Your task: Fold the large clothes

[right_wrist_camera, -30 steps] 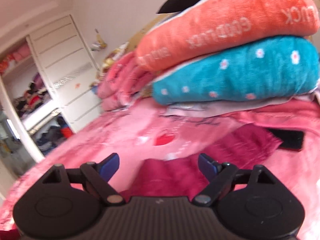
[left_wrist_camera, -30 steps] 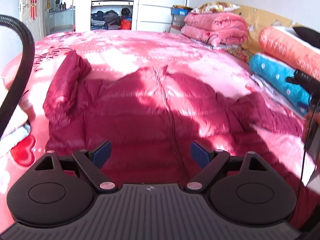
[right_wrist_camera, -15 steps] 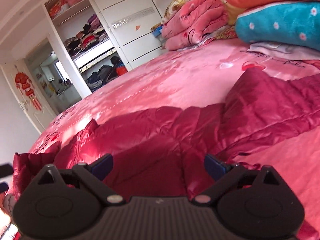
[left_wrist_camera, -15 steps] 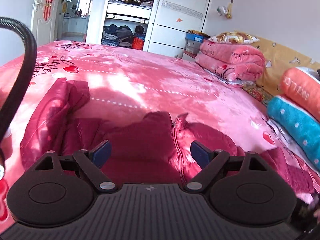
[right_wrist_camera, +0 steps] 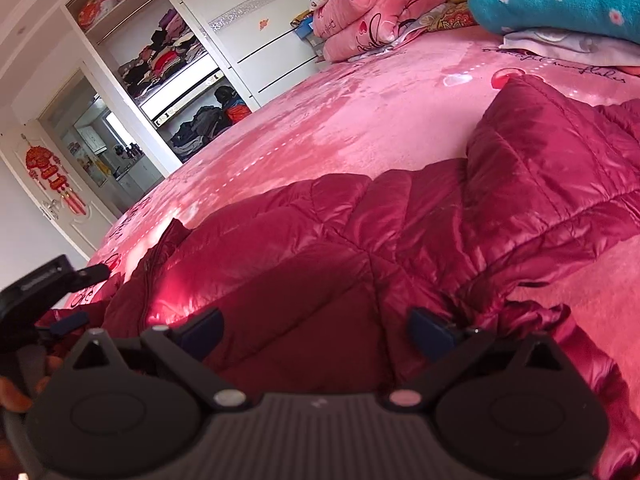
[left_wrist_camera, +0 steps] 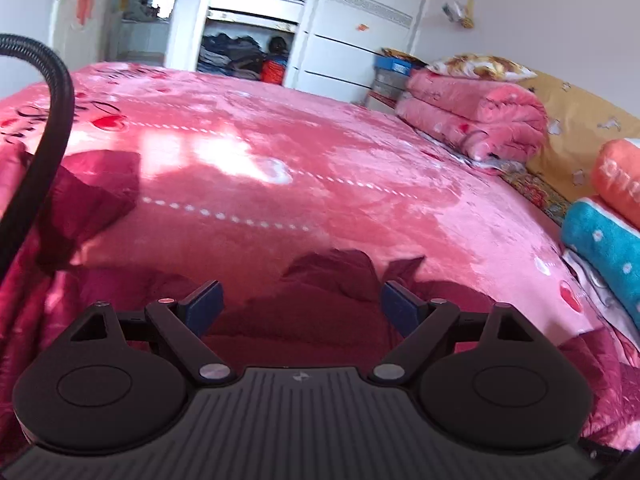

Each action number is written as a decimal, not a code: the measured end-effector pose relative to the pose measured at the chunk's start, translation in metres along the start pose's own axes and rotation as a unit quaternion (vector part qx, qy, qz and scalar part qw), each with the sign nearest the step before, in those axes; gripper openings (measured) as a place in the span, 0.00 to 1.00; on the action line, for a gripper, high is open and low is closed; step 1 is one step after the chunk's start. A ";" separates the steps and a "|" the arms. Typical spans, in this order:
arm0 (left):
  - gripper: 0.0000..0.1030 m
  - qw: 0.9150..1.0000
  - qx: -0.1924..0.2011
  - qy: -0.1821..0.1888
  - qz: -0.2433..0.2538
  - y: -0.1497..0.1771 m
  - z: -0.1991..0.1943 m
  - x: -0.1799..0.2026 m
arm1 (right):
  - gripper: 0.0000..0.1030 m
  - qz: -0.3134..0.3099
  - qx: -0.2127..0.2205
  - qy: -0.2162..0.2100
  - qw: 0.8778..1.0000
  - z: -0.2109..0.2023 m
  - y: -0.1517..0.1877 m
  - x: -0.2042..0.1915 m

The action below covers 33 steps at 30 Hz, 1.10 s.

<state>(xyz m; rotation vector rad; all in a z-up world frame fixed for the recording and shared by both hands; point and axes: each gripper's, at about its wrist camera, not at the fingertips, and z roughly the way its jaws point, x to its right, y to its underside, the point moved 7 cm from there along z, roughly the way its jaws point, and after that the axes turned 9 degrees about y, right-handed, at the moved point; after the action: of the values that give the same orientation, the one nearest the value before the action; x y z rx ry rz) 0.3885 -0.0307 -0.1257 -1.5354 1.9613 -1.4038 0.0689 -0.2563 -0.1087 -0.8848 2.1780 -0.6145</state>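
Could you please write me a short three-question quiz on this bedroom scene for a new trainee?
1. True or false: the dark red puffer jacket lies spread on the pink bedspread.
2. Which folded blanket sits directly under the orange blanket? A. teal dotted blanket B. pink quilt C. a green one
3. Fill in: between the blue pads of the right gripper, whose jaws are opening, only the ____ shows, ungripped.

Key: 1 true; 2 A; 3 jacket.
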 end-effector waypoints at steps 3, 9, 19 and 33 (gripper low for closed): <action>1.00 0.998 -0.040 0.044 0.010 0.017 0.008 0.015 | 0.97 0.011 -0.002 0.003 1.000 0.002 -0.003 0.005; 1.00 0.986 -0.117 0.117 0.019 0.060 0.007 0.037 | 0.97 0.038 0.000 0.007 0.999 0.001 -0.007 0.017; 1.00 0.971 -0.154 0.176 0.055 0.059 -0.033 0.037 | 0.99 0.021 -0.013 0.025 0.999 0.010 -0.003 0.020; 1.00 0.970 -0.136 0.027 0.201 -0.014 -0.003 -0.035 | 0.99 0.000 -0.020 0.033 0.999 0.014 0.001 0.016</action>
<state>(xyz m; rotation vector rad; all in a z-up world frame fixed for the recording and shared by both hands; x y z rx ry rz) 0.4086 0.0019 -0.1243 -1.1107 2.4089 -1.0521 0.0707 -0.2695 -0.1252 -0.8974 2.2566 -0.6106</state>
